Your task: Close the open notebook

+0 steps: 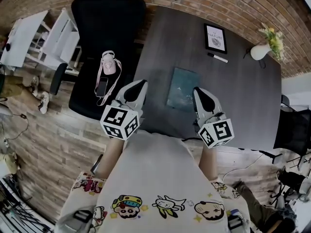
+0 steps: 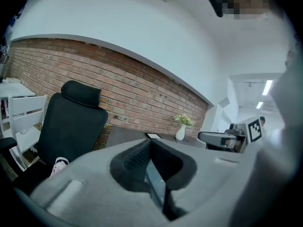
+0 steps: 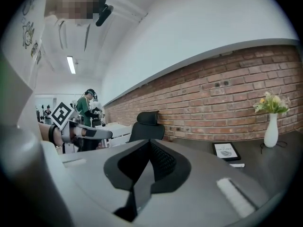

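Observation:
The notebook [image 1: 182, 88] lies shut on the dark table [image 1: 243, 96], its teal cover facing up. My left gripper [image 1: 140, 85] hovers at the table's near left edge, left of the notebook, with its jaws shut and nothing between them. My right gripper [image 1: 199, 92] hangs just right of the notebook's near corner, also shut and empty. In the left gripper view the jaws [image 2: 150, 144] meet in front of the brick wall. The right gripper view shows the same closed jaws [image 3: 150, 144]. Both gripper bodies hide the notebook in their own views.
A framed print [image 1: 215, 38], a white marker [image 1: 218, 58] and a white vase with flowers [image 1: 261, 51] stand at the table's far side. A black office chair [image 1: 104, 38] at the left carries a pink bottle [image 1: 110, 63] and a phone [image 1: 101, 87]. White shelves [image 1: 58, 35] stand beyond.

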Available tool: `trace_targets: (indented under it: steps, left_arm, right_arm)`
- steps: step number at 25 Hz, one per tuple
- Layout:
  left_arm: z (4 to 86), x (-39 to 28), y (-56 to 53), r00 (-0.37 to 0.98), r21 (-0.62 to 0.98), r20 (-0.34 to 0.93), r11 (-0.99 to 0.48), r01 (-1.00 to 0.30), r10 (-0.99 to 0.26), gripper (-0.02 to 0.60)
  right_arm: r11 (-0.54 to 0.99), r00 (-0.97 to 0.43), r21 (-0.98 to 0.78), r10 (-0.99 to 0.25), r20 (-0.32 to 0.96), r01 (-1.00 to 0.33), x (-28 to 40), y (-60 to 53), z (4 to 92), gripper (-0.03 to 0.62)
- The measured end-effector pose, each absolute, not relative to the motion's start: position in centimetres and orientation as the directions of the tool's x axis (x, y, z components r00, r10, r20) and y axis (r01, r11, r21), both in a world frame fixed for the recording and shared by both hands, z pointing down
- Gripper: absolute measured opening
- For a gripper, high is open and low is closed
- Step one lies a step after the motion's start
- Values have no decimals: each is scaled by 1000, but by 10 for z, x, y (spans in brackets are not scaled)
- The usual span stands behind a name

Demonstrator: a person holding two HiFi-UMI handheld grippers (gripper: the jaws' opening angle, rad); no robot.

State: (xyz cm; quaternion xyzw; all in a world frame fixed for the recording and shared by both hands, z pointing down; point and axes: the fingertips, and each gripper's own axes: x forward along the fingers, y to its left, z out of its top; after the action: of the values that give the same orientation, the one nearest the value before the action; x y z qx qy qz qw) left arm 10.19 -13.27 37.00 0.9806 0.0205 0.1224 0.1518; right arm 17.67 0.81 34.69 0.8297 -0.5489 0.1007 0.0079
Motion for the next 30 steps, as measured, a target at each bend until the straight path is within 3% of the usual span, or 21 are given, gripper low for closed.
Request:
trace_targets:
  steps: [11,30]
  left_arm:
    - [377,97,-124,963,310,241,-950,44,123,-2]
    - [370,92,-147,966,296,223,-953,61,130,-2]
  right_arm:
    - [-495,475,-107,-864,168,-862,185,29,347,8]
    - [-519,495,-95,-846,198,-850,171,12,355,9]
